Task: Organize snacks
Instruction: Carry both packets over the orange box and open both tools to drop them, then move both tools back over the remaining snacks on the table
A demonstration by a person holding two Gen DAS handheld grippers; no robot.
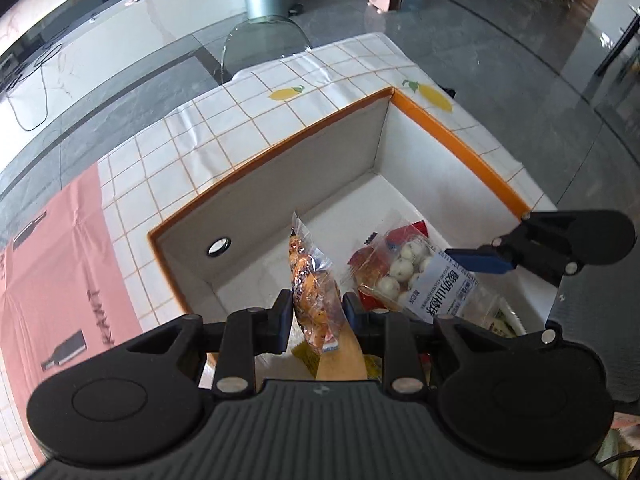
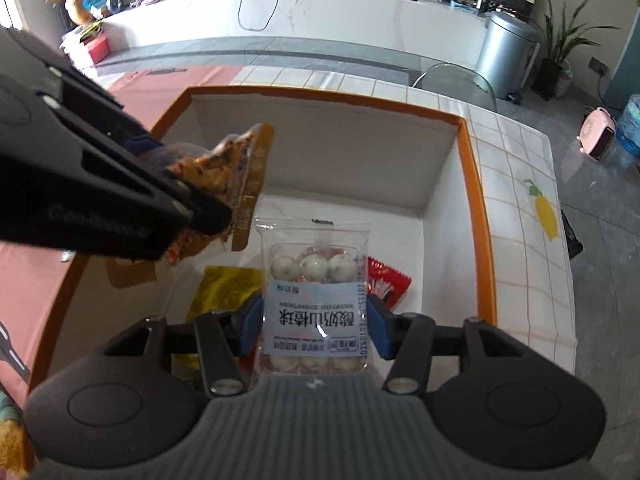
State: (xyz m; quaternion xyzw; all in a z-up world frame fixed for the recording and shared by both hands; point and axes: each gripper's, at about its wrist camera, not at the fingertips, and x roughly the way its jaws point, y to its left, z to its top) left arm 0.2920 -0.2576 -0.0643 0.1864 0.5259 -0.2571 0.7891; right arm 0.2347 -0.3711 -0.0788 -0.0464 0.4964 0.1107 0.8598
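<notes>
My left gripper (image 1: 316,312) clamps the orange snack packet (image 1: 314,288); right gripper (image 2: 316,324) grips the white-ball snack pack (image 2: 316,300), both over the orange-rimmed box (image 2: 472,184).

The left gripper (image 1: 316,314) points forward and down, its two fingers (image 1: 282,312) drawn close together and clamped on an orange snack packet (image 1: 314,292) that stands upright between them. The right gripper (image 2: 318,322) also tilts downward, its blue-padded fingers (image 2: 378,326) pressed against both sides of a clear pack of white balls (image 2: 316,280). The two grippers sit near each other, the left one reaching in from the right gripper's left side, apart and not touching.
</notes>
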